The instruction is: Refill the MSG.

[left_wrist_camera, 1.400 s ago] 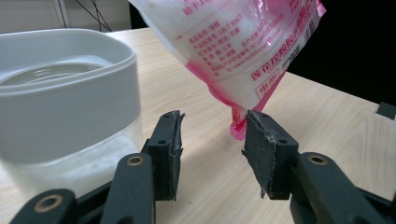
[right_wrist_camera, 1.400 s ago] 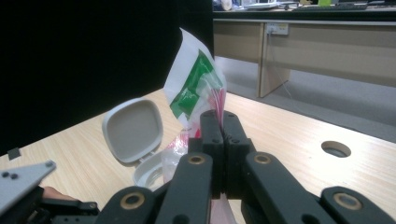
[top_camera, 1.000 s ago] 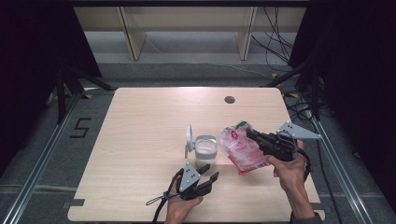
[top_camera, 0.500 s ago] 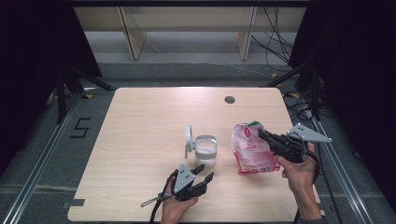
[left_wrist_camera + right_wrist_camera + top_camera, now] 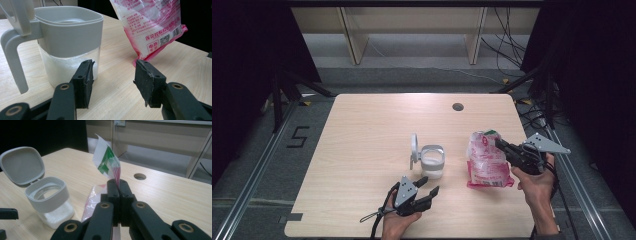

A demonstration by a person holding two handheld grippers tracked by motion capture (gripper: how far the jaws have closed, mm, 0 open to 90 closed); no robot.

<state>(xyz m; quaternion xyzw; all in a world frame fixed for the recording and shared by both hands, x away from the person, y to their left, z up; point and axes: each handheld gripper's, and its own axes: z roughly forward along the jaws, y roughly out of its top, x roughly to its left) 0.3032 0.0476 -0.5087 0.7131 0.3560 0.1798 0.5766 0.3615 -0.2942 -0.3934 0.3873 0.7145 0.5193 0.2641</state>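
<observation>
A pink bag of sugar (image 5: 486,162) is held upright on the desk (image 5: 362,140) near its right edge, its top pinched in the closed right claw (image 5: 502,145). Left of it, well apart, a grey-lidded jar (image 5: 432,161) stands open. The left claw (image 5: 430,185), empty, has just been opened wider before the jar.

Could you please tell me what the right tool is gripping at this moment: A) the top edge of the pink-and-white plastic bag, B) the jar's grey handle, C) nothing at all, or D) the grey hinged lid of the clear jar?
A: the right tool has its jaws shut on the pink-and-white plastic bag, pinching its top edge.
</observation>
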